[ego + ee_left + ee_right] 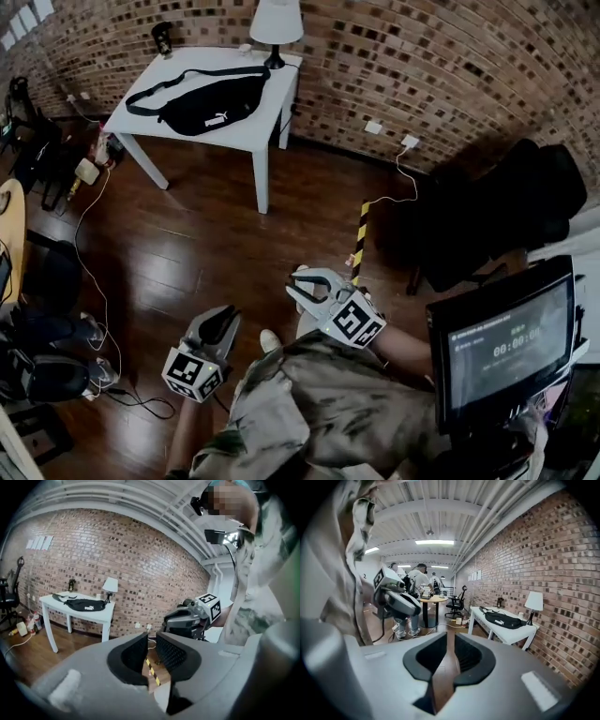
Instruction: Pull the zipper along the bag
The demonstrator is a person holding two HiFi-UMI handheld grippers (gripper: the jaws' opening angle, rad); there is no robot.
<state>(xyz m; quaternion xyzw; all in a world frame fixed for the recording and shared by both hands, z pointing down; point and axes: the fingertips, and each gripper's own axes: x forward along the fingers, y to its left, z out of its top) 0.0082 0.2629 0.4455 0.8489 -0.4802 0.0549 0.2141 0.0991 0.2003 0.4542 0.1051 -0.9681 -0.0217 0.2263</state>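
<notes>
so, setting: a room with a brick wall (422,56) and a dark wood floor (187,234), seen from the head view
surface: a white table (253,131) standing against the wall, well apart from the person
bag: a black waist bag (211,105) lies flat on the surface, its strap looped towards the far left corner; neither gripper touches it
zipper: too small to make out in any view
lamp: a white-shaded lamp (277,23) stands at the back right corner of the surface, just beside the bag
left gripper: the left gripper (220,323) is held low near the person's body, over the floor
left jaws: a narrow gap between them, with only floor and a yellow-and-black striped strip (360,234) showing through; nothing is held
right gripper: the right gripper (302,292) is held just beside the left one, a little further forward
right jaws: slightly parted, bare floor in the slit; they hold nothing
monitor: a dark screen (502,342) sits at the person's right
chair: a black chair (497,216) stands by the wall on the right
</notes>
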